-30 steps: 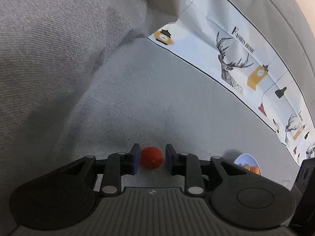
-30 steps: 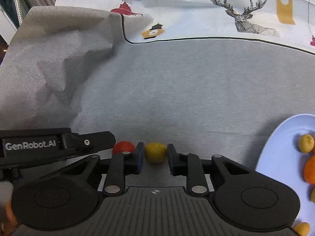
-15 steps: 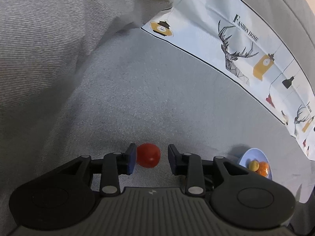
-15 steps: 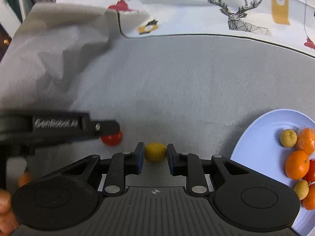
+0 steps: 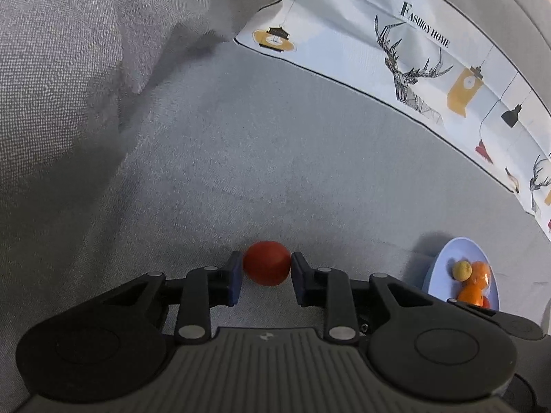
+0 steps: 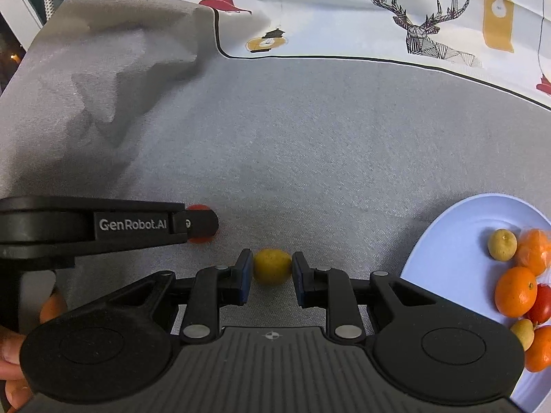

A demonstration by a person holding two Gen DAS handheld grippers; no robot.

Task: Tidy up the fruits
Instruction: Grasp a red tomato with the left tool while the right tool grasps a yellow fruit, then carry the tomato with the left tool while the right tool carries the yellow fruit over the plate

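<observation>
Nearest, the left gripper (image 5: 266, 277) clamps a smooth round red tomato (image 5: 267, 266), its jaws having just closed in on both sides of it. Likewise the right gripper (image 6: 271, 273) grips a small yellow oval fruit (image 6: 272, 265) above the woven grey cloth (image 6: 310, 137). Both tools tilt steeply downward. Rightward, a pale blue plate (image 6: 444, 241) holds oranges (image 6: 515, 290) and yellow fruits. Farthest lies a deer-printed white cloth (image 6: 378, 17).
</observation>
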